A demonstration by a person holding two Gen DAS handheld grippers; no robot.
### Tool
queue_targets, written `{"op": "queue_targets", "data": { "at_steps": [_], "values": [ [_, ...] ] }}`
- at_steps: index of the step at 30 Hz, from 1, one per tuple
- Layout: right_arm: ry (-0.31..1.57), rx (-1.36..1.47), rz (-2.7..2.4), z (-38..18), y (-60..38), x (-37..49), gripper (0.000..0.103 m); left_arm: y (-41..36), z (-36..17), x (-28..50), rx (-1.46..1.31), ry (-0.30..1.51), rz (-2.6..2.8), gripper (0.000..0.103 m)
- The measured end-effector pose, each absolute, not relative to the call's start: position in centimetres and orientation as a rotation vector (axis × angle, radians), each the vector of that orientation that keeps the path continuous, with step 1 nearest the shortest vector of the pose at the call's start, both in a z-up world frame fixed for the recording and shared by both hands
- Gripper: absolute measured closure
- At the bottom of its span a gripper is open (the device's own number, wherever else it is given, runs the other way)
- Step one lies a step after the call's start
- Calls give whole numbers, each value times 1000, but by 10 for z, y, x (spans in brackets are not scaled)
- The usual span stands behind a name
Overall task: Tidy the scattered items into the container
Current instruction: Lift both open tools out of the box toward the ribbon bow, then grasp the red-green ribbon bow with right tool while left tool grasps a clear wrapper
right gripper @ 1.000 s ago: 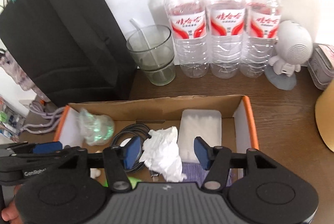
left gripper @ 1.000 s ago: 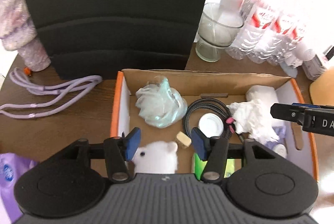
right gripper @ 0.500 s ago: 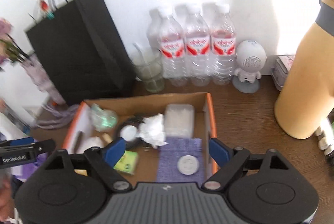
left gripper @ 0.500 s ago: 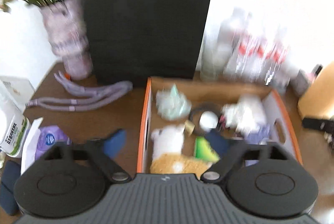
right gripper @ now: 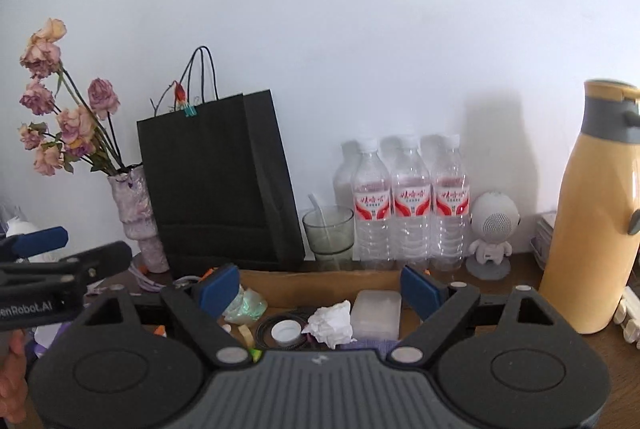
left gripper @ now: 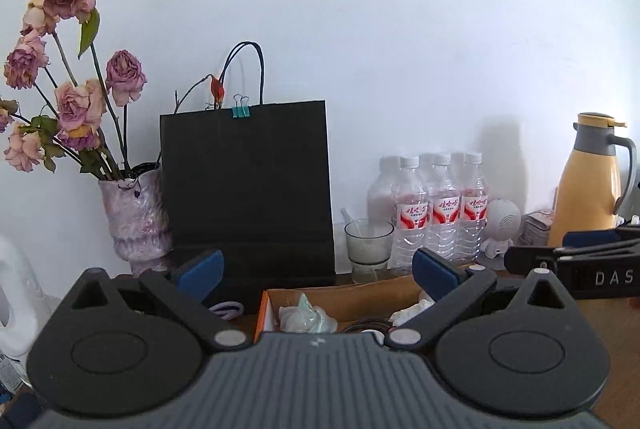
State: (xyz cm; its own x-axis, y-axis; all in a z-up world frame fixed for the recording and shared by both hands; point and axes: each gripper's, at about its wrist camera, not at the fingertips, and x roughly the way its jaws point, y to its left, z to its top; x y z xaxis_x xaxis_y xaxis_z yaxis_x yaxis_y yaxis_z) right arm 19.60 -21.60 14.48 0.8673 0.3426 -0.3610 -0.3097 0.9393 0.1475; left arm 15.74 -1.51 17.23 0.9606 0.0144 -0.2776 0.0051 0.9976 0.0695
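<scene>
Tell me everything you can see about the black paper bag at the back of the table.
The black paper bag stands upright against the white wall, matte and creased across its lower part. Two thin dark cord handles arch above its top edge, where small teal binder clips sit. The side gusset shows in the right wrist view. A vase of dried roses stands close on its left and the cardboard box lies in front.

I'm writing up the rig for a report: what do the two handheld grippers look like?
Both look alike: a ribbed dark grey body, two black rounded housings with circular insets, and black angled fingers tipped with blue pads. Silver pivot screws sit at the finger bases. The left gripper shows white "GenRobot.AI" lettering in the right view; the right gripper shows "DAS" in the left view. No cables visible.
</scene>
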Motion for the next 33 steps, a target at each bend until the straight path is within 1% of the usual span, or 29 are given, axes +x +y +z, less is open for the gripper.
{"op": "queue_targets", "data": {
  "at_steps": [4,7,9,11,15,18,21,23,27,33],
  "values": [
    [382,64,343,148,-212,180,16,-11,167,143,55,298,13,0],
    [385,55,325,142,-215,157,15,-6,154,112,28,310,12,0],
    [377,57,331,129,-221,130,12,-4,139,87,16,370,-35,0],
    [387,28,349,113,-225,102,12,-2,124,59,24,414,-58,0],
    [392,-38,322,84,-231,42,12,2,98,-7,31,394,-91,0],
    [406,22,315,65,-239,2,12,10,77,-48,-32,398,-48,0],
    [420,105,284,46,-248,-33,12,19,55,-74,-116,474,-26,0],
    [441,109,288,36,-250,-53,12,19,47,-85,-104,506,-38,0],
    [466,57,291,27,-245,-72,12,19,41,-89,-70,501,-11,0],
    [458,-11,293,28,-235,-46,13,15,37,-62,-67,520,-15,0]
  ]
}}
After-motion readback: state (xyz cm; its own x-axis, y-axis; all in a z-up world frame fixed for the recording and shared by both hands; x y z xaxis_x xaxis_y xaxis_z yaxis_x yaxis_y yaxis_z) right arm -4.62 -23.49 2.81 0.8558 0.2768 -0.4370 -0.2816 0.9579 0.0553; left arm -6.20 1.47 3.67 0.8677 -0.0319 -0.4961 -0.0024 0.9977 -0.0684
